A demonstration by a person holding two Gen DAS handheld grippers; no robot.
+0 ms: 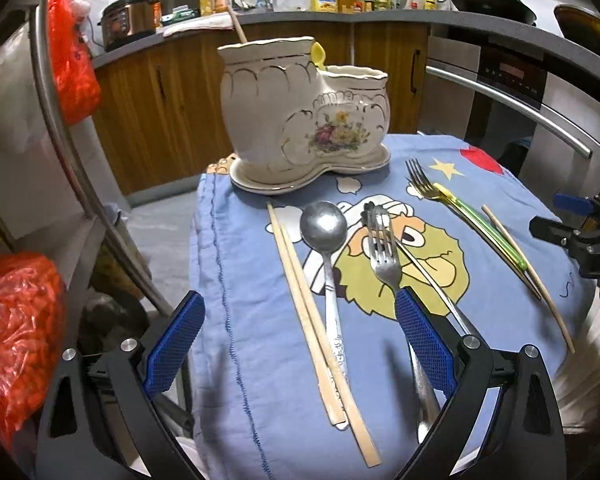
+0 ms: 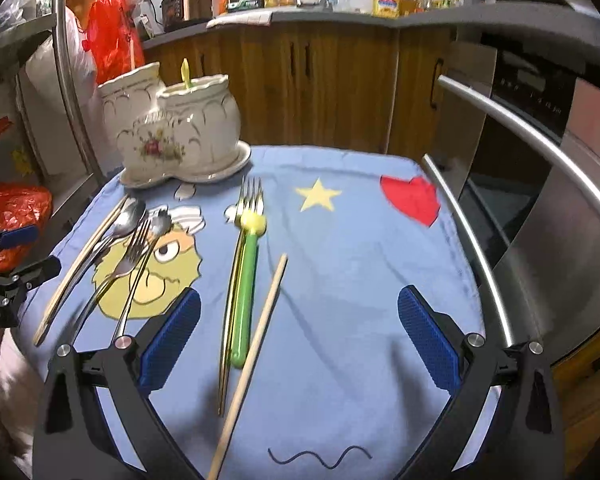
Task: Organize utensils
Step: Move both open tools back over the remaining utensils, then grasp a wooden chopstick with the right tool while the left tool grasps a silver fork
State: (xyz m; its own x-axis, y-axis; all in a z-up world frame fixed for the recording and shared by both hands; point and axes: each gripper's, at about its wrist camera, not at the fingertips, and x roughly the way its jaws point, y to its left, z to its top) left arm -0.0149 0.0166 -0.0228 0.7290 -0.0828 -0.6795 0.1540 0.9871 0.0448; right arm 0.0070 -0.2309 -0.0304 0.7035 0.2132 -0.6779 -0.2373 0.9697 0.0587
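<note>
Lying lengthwise on the blue cloth [image 1: 260, 360], steel fork [image 1: 384, 248] points its tines toward the ceramic holder [image 1: 300, 116]; left gripper [image 1: 300, 344] and right gripper [image 2: 300, 340] both gape, empty.

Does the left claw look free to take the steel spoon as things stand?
Probably yes. The left claw is open above the cloth, and the spoon lies between its fingers' lines, uncovered, with chopsticks close along its left side.
</note>
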